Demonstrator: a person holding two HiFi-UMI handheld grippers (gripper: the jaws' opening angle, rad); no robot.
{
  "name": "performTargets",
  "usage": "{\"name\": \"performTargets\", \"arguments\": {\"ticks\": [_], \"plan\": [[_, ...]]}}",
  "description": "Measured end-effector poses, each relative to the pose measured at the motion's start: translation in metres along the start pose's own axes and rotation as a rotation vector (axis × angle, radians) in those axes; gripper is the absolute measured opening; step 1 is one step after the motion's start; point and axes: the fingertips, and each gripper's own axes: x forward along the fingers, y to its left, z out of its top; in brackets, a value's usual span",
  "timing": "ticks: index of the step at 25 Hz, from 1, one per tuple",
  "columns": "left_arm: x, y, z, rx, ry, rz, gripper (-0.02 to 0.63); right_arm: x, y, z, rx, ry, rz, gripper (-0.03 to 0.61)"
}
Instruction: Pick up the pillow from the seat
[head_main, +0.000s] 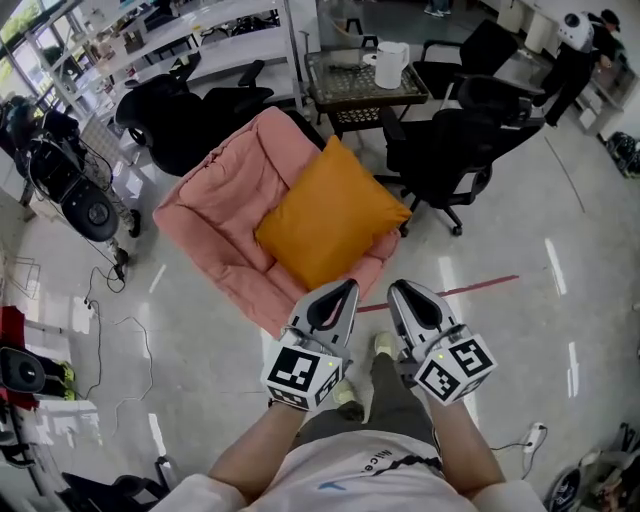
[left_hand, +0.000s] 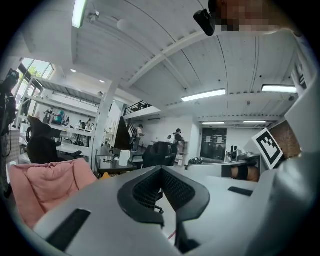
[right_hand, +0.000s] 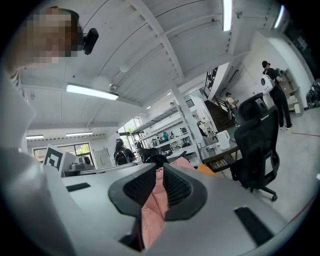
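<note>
An orange square pillow lies tilted on a pink padded seat in the head view. Both grippers hang just short of the seat's near edge and point toward it. My left gripper is shut and holds nothing; its tips meet in the left gripper view. My right gripper is also shut and empty, a hand's width to the right of the left one. In the right gripper view the pink seat shows beyond the jaws, with a sliver of the pillow to their right. Neither gripper touches the pillow.
Black office chairs stand behind the seat and to its right. A low table with a white kettle is at the back. Cables and gear lie on the floor at left. A person stands far right.
</note>
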Motion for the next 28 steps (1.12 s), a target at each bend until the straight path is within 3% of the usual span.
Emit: {"name": "performTargets", "arguments": {"ticks": [8,15,21,28], "plan": [[0.079,0.028,-0.026,0.012,0.028,-0.003,0.011,0.049,-0.085,-0.019,0.033,0.044,-0.036,0.073],[0.180,0.064,-0.058,0.011,0.073,0.014,0.011,0.109,-0.201,-0.040,0.090,0.082,-0.041,0.133],[0.258,0.087,-0.099,-0.001,0.131,0.019,0.011,0.151,-0.300,-0.074,0.215,0.089,-0.025,0.202],[0.318,0.105,-0.151,-0.018,0.203,0.025,0.011,0.179,-0.385,-0.137,0.366,0.117,-0.049,0.259]]}}
